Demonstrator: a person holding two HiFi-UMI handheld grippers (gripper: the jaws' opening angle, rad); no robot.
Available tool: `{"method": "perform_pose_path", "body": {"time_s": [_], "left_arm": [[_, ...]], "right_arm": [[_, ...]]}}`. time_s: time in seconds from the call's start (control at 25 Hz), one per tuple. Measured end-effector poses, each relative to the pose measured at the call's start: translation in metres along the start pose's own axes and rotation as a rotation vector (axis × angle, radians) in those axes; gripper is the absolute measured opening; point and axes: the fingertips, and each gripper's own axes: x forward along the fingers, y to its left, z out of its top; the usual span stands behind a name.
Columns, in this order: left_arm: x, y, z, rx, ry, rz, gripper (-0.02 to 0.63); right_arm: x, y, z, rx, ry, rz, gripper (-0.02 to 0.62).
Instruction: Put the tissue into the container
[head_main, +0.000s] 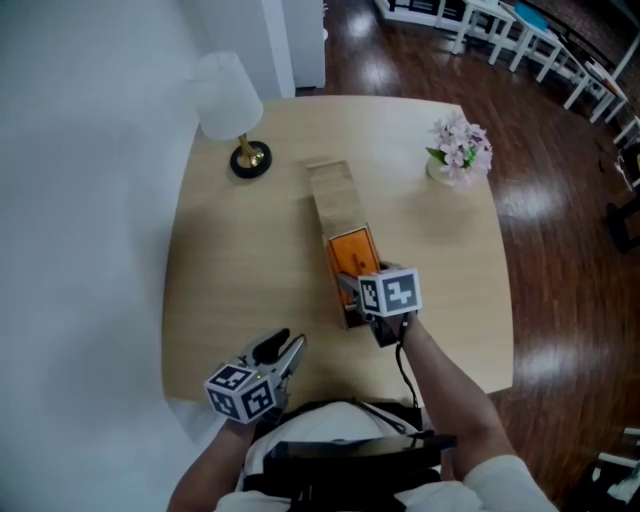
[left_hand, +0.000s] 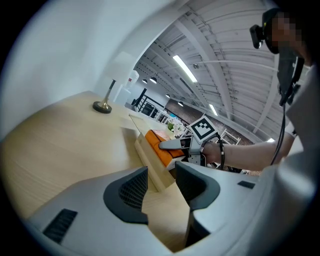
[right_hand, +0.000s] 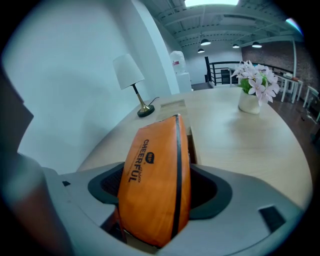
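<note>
An orange tissue pack (head_main: 352, 252) stands tilted in the near end of a long wooden container (head_main: 335, 203) at the table's middle. My right gripper (head_main: 350, 286) is shut on the pack's near end; in the right gripper view the pack (right_hand: 155, 185) fills the gap between both pads, with the container (right_hand: 193, 146) just behind it. My left gripper (head_main: 285, 350) hangs open near the table's front edge, left of the container, with nothing between its jaws. In the left gripper view the gripper (left_hand: 161, 187) faces the container (left_hand: 150, 162) and the pack (left_hand: 159, 148).
A white table lamp (head_main: 228, 100) stands at the back left of the light wooden table (head_main: 220, 280). A small vase of pink flowers (head_main: 460, 148) sits at the back right. Dark wooden floor and white chairs (head_main: 520, 35) lie beyond the table.
</note>
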Motion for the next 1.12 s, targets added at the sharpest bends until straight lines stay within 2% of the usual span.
{"method": "perform_pose_path", "body": {"time_s": [0.28, 0.48, 0.64, 0.76, 0.84, 0.92, 1.0, 1.12], "left_arm": [[0.002, -0.001, -0.001, -0.009, 0.008, -0.024, 0.175], [0.001, -0.003, 0.000, -0.011, 0.005, -0.032, 0.175], [0.000, -0.007, 0.000, -0.005, 0.003, -0.041, 0.174], [-0.003, -0.008, -0.004, -0.007, 0.002, -0.050, 0.143], [-0.004, -0.011, -0.007, -0.010, 0.000, -0.070, 0.065], [-0.004, -0.017, -0.011, -0.005, 0.007, -0.096, 0.026], [-0.002, -0.021, -0.016, 0.009, 0.023, -0.113, 0.003], [0.001, -0.029, -0.022, 0.034, 0.049, -0.136, 0.000]], "right_arm": [[-0.001, -0.005, 0.004, -0.022, -0.074, -0.101, 0.385], [-0.005, -0.003, 0.001, -0.004, -0.063, -0.073, 0.385], [-0.038, -0.002, 0.002, 0.003, -0.124, -0.040, 0.385], [-0.068, -0.011, -0.017, 0.021, -0.152, -0.025, 0.385], [-0.084, -0.020, -0.036, 0.045, -0.154, -0.027, 0.378], [-0.096, -0.030, -0.053, 0.080, -0.158, -0.042, 0.321], [-0.107, -0.037, -0.067, 0.104, -0.164, -0.059, 0.238], [-0.117, -0.039, -0.082, 0.091, -0.167, -0.078, 0.151]]}}
